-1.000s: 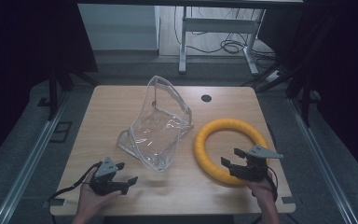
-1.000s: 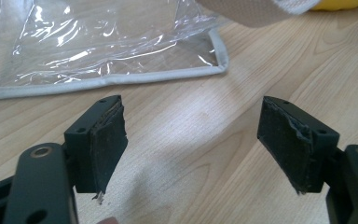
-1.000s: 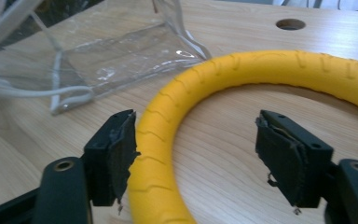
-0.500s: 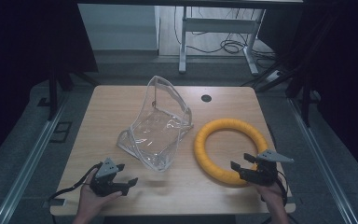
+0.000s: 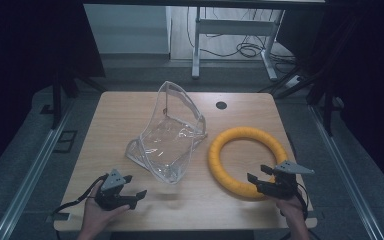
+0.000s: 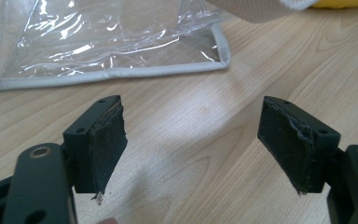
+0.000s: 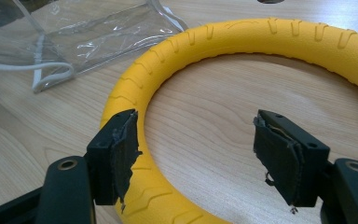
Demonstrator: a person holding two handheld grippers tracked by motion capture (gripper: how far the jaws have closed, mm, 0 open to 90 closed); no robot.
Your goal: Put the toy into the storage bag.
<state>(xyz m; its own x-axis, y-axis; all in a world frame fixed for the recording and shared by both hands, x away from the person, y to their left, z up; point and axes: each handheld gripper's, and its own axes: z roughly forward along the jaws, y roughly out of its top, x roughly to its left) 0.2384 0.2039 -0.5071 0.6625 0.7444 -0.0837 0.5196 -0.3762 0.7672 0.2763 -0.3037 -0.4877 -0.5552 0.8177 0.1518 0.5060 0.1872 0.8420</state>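
Hovering with jaws spread wide and empty over the near arc of the yellow ring [image 5: 247, 157], the right gripper [image 5: 266, 179] looks poised to grasp it, likely for the clear bag [image 5: 172, 137] just beside.

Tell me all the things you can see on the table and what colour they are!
Ring: one, yellow, ribbed, lying flat on the right side of the table.
Bag: one, clear plastic with pale grey edging, standing open in the middle, left of the ring.
Round hole: one, black, near the table's far edge.
Table: one, light wood, holding all of this.
Left gripper: one, black, open, near the front edge, pointing at the bag.
Right gripper: one, black, open, over the ring's near part, holding nothing.
Hands: two, one behind each gripper at the table's front edge.
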